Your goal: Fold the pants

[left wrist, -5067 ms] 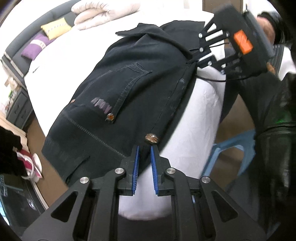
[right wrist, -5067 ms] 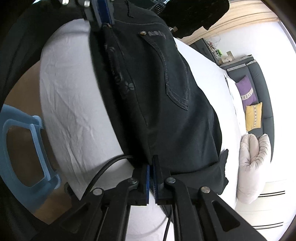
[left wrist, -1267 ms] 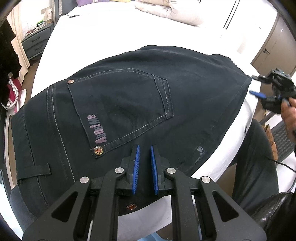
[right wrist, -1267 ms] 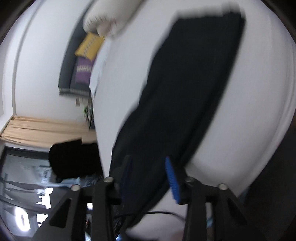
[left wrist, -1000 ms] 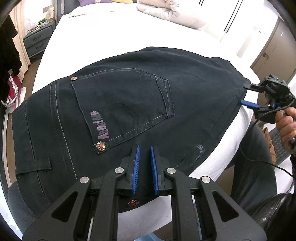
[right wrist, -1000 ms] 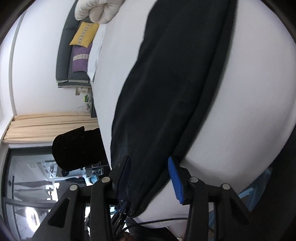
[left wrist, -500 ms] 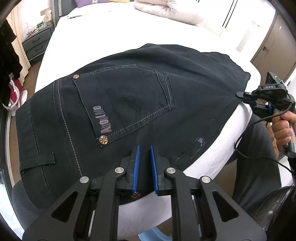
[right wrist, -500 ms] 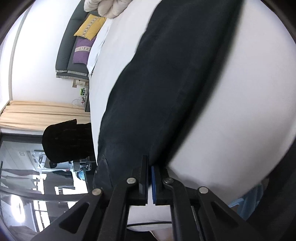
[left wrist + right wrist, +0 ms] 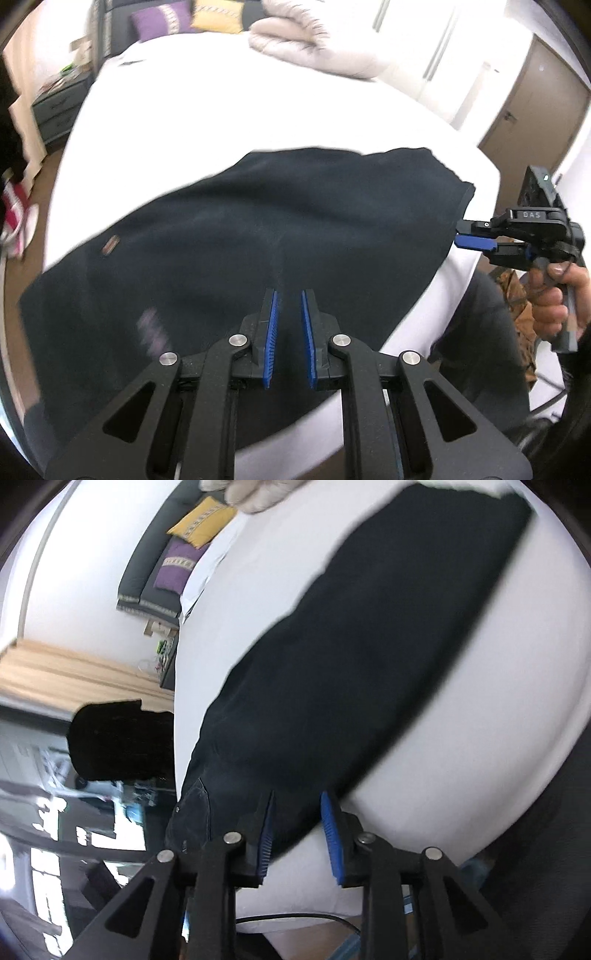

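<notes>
The dark navy pants (image 9: 240, 236) lie folded flat across the near edge of the white bed (image 9: 229, 122). My left gripper (image 9: 287, 295) hovers over their near middle, its blue pads a small gap apart with nothing between them. My right gripper (image 9: 460, 232) shows at the right end of the pants in the left wrist view, jaws parted at the cloth's edge. In the right wrist view the right gripper (image 9: 295, 801) is open, with the edge of the pants (image 9: 369, 657) lying between its pads.
A folded pale duvet (image 9: 310, 44) and purple and yellow cushions (image 9: 162, 22) lie at the head of the bed. A grey nightstand (image 9: 55, 107) stands at the left. A brown door (image 9: 535, 96) is at the right. My legs stand beside the bed edge.
The right gripper was shut half a second ago and has opened. The left gripper has lifted and swung toward the middle of the pants; the pocket has slid left out of centre.
</notes>
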{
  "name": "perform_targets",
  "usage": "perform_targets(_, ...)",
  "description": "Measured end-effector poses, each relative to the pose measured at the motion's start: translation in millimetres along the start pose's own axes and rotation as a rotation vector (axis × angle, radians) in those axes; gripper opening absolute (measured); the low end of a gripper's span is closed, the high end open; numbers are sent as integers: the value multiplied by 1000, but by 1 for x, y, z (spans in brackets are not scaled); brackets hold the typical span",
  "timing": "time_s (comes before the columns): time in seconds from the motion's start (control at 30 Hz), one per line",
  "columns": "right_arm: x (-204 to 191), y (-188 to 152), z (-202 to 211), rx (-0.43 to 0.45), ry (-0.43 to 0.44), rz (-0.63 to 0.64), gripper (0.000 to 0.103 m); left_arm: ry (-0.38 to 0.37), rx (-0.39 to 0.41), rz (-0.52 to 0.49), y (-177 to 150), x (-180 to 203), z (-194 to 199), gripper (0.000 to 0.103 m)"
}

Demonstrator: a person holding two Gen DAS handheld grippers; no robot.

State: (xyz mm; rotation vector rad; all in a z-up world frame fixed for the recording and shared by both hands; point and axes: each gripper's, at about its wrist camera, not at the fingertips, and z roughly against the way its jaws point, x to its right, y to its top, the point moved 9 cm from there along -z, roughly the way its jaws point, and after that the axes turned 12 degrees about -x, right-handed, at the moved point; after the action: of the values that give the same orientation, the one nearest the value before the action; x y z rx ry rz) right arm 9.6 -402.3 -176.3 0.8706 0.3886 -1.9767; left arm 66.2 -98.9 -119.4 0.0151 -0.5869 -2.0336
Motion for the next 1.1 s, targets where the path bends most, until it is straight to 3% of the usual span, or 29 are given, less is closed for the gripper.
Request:
perform_targets(0.1,-30,25,12,59,-12,91,29,10,-65,-54,11,13,-36,12)
perform_targets(0.17,-42,41,9,57,77,100,29,32,-149,-66,-1,9,-67,12)
perform_targets(0.23,-46,55,-9,21,176,105,33,19,-109,-55,-10,5,-68,12)
perform_targets(0.3,-18,67,-39,-31,159,-1,35,5,-115,-41,-17,2,-64,12)
perform_targets(0.37,1,71,-59,-80,191,-28,33,-8,-120,-36,-27,-1,-59,12)
perform_targets(0.43,44,83,-60,-45,147,-118,0,-17,-120,-21,-38,-4,-53,12)
perform_targets(0.5,67,94,-39,30,239,-216,0,-24,-123,-6,-43,-6,-47,12)
perform_targets(0.57,91,105,-4,140,148,-250,0,-20,-116,16,-41,-8,-36,12)
perform_targets(0.6,103,110,18,191,63,-278,0,1,-101,15,-35,-11,-30,12)
perform_targets(0.63,105,112,27,209,40,-287,5,11,-83,15,-28,-14,-26,12)
perform_targets(0.7,79,120,37,220,67,-223,5,8,-43,29,-2,-21,-20,12)
perform_targets(0.77,19,121,8,110,158,-91,6,16,-2,50,36,-30,-23,12)
perform_targets(0.87,-63,103,-71,-123,299,40,32,2,-5,75,75,-42,-47,12)
perform_targets(0.9,-76,98,-95,-181,319,48,39,17,-33,91,81,-51,-62,12)
perform_targets(0.93,-88,91,-131,-269,317,50,40,30,-61,93,79,-56,-72,12)
perform_targets(0.97,-90,89,-149,-305,306,44,40,65,-100,96,75,-66,-86,12)
perform_targets(1.0,-88,89,-166,-323,294,34,40,47,-113,120,68,-75,-93,12)
perform_targets(1.07,-73,103,-181,-310,283,3,22,-21,-76,170,62,-82,-85,12)
perform_targets(1.1,-62,112,-179,-299,295,-32,2,-34,-71,184,59,-86,-82,12)
